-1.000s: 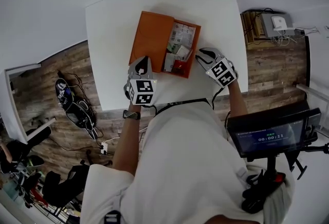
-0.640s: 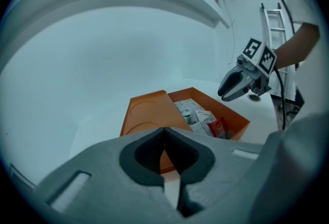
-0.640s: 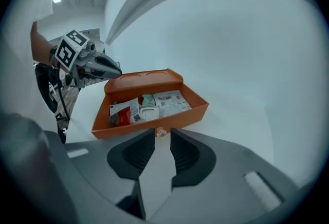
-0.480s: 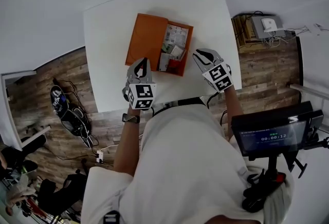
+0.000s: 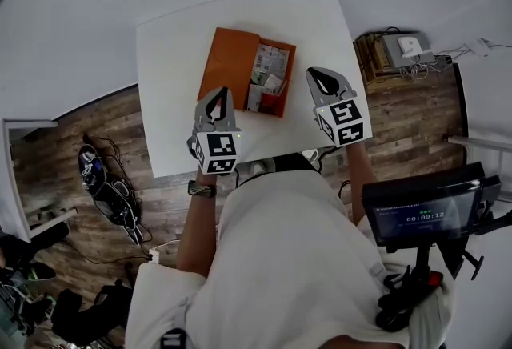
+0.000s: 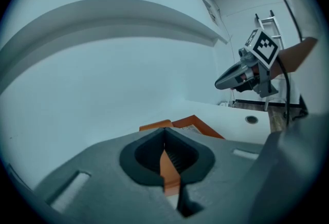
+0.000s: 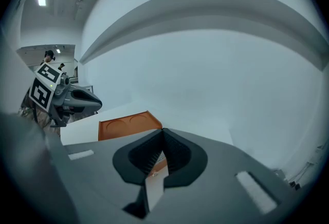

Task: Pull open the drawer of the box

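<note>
In the head view the packets (image 5: 270, 82) lying in the drawer (image 5: 276, 95) are too small to read or name, and the left gripper (image 5: 222, 93) covers a stretch of the near edge of the box (image 5: 232, 59), while the torso (image 5: 280, 259) of the person hides part of the near rim of the table (image 5: 168, 99). The left gripper view shows only an orange corner of the box above the gripper's grey body. The right gripper view shows only the box's top; the drawer cannot be seen. The print on the monitor (image 5: 416, 215) is unreadable, the floor clutter (image 5: 32, 299) runs off the left edge, and a distant figure (image 7: 50, 56) is too small to make out
</note>
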Demonstrator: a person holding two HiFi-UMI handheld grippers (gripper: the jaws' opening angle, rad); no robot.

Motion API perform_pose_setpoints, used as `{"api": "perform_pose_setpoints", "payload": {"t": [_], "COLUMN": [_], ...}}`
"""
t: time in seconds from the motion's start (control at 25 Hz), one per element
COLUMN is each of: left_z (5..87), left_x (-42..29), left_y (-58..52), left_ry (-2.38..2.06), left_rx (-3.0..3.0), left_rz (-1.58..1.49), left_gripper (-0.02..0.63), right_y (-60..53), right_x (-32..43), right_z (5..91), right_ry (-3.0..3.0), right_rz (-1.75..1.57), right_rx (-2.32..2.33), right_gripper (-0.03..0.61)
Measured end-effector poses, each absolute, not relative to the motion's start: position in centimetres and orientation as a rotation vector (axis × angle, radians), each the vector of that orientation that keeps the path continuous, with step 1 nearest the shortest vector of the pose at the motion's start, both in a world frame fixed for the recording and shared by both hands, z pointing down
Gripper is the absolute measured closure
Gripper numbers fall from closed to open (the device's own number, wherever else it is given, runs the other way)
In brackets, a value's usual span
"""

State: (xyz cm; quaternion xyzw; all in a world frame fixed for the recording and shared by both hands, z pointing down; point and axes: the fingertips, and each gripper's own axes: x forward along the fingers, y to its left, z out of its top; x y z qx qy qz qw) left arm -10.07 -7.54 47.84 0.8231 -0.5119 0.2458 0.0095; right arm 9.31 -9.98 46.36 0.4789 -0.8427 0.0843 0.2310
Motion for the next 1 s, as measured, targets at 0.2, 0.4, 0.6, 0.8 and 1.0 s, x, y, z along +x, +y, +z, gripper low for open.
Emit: {"api": "perform_pose_setpoints", "payload": {"t": [0.2,0.4,0.6,0.8,1.0], "left_z": [46.5,44.2,42.1,38.7,33.8], "left_x": [-8.8,-8.3,-8.2,-8.2,-9.6], "left_y": [-8.4,-9.8,-10.6,-11.0,-9.8], "left_ry": [-1.606,-1.627,-1.641,-1.667,-1.723], "left_rx": [2.605,2.643,2.671,2.704,2.772], "left_rz": [0.741,0.707,0.667,0.6,0.519], "left_gripper": [0.607,0.607,0.607,0.607,0.607], "right_y": [-10.6,-11.1,-11.5,-11.5,-10.2], "right_x": [9.6,9.0,8.7,8.0,5.7], "right_z": [44.8,42.7,40.4,36.7,32.2], "right_ry": [-2.327,-2.352,-2.367,-2.412,-2.459], "right_rz": [0.23,0.222,0.189,0.111,0.007], "right_rx": [1.367,1.401,1.431,1.449,1.464], "right_gripper": [0.575,0.575,0.575,0.576,0.577]}}
